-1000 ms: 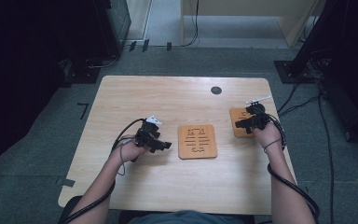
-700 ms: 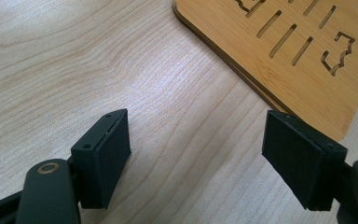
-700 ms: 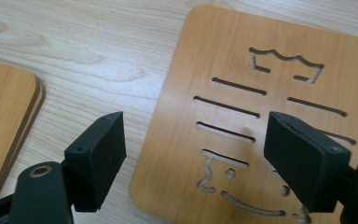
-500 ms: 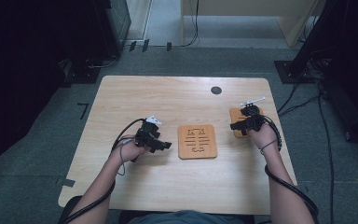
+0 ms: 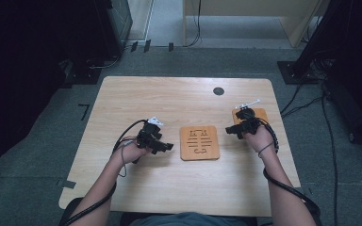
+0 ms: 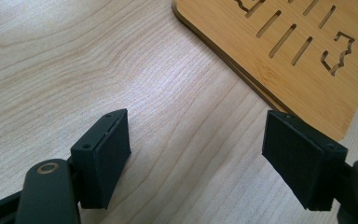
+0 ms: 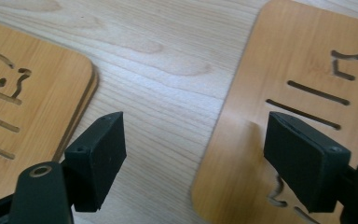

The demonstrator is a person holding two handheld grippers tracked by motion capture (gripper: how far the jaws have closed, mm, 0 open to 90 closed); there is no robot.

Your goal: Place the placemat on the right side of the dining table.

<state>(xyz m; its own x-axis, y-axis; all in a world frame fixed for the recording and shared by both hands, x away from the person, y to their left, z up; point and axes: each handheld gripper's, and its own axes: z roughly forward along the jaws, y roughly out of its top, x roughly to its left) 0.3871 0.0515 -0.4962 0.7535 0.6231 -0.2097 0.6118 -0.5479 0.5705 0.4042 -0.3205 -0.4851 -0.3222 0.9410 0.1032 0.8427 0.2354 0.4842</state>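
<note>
With both grippers' jaws open and empty, the right gripper (image 5: 232, 130) should probably be lowered squarely over the right board's (image 7: 279, 65) edge.

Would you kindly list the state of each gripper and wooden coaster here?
left gripper: open, holding nothing, over bare table.
right gripper: open, holding nothing, above the side coaster's edge.
centre coaster: lying flat, untouched.
side coaster: lying flat, not gripped.

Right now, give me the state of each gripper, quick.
Left gripper: open, nothing between its jaws, over bare table.
Right gripper: open, holding nothing, one jaw over the right-hand wooden coaster.
</note>
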